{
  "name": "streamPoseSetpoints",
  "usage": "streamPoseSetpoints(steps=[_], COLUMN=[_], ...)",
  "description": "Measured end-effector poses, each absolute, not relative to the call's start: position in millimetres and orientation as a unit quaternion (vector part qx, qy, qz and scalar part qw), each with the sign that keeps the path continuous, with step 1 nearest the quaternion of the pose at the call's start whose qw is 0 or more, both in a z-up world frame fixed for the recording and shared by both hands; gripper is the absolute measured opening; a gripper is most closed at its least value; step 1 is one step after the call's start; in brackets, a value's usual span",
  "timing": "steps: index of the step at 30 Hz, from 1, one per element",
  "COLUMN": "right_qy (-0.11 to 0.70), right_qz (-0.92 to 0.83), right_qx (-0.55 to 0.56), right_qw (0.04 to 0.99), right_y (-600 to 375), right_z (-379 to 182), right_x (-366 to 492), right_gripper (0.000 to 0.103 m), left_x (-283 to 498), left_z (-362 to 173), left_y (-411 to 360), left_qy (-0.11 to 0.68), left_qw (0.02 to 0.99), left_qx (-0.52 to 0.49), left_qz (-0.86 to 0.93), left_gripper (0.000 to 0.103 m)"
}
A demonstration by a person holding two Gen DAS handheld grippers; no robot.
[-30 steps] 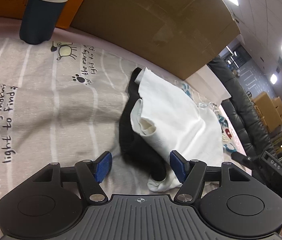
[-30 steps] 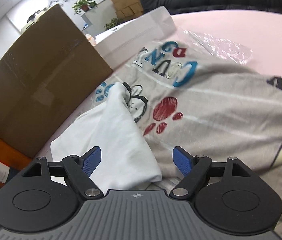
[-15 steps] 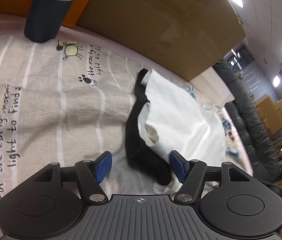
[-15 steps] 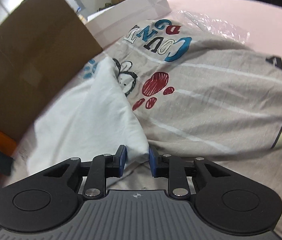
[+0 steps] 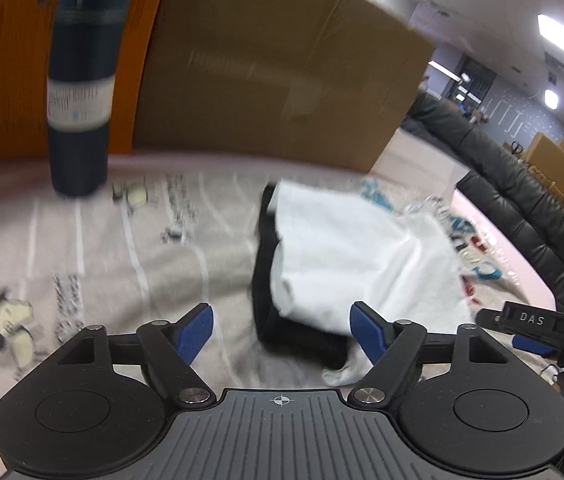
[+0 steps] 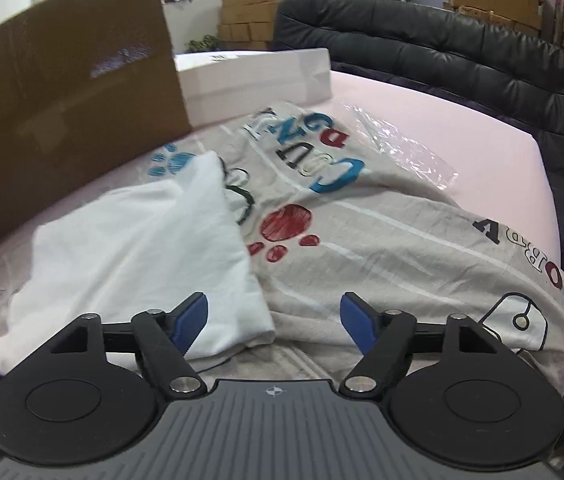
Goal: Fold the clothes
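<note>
Left gripper (image 5: 282,330): jaws spread wide, nothing between the blue pads; I have it low over the bed, aimed at the near end of the clothes. View is motion-blurred.
Right gripper (image 6: 274,318): jaws also wide apart, empty; the near corner of the white garment (image 6: 130,256) lies between and just beyond its pads, not pinched.
Clothes: white garment sits partly folded over a black garment (image 5: 270,280), whose dark edge shows along the left side and near end from the left wrist view. Both rest on the printed grey sheet (image 6: 402,248).
Surroundings: dark bottle (image 5: 78,92) stands well apart at the far left; cardboard box (image 5: 274,68) behind the pile; clear plastic wrap (image 6: 402,148) on the pink mattress beyond.
Step in hand: between grasps, I judge; neither tool has hold of cloth, fold unfinished.
Next move calls for: closing on a loose white corner or edge, single layer only, without catching the sheet beneath.
</note>
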State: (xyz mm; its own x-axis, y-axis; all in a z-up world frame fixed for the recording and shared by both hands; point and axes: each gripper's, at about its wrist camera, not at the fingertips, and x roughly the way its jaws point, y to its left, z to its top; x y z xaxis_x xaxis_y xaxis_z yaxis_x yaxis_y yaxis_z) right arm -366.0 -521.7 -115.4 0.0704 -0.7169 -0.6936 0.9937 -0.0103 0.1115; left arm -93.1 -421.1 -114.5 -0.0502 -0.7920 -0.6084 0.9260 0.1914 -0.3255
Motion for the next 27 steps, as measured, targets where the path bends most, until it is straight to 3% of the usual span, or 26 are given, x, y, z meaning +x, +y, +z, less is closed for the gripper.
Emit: streamPoseSetpoints(steps=[2, 7, 27], right_qy=[0.214, 0.17, 0.096], right_qz=[-0.637, -0.623, -0.613], right_qx=[0.299, 0.297, 0.304], right_qw=[0.677, 0.704, 0.723], right_y=[-510.8, -480.1, -304.8], right_z=[-103.7, -73.2, -14.9], right_x=[-365.5, -365.6, -348.4], right_gripper=[0.073, 0.08, 0.089], left_x=[-98.8, -112.9, -127.7], left_z=[-100.8, -71.8, -5.2], left_y=[-410.0, -380.9, -264.3], left_qy=[0.337, 0.296, 0.199], left_qw=[0.69, 0.706, 0.689], left_qx=[0.089, 0.075, 0.047], left_qz=[-0.634, -0.639, -0.695], left_gripper=[0.088, 0.096, 0.103])
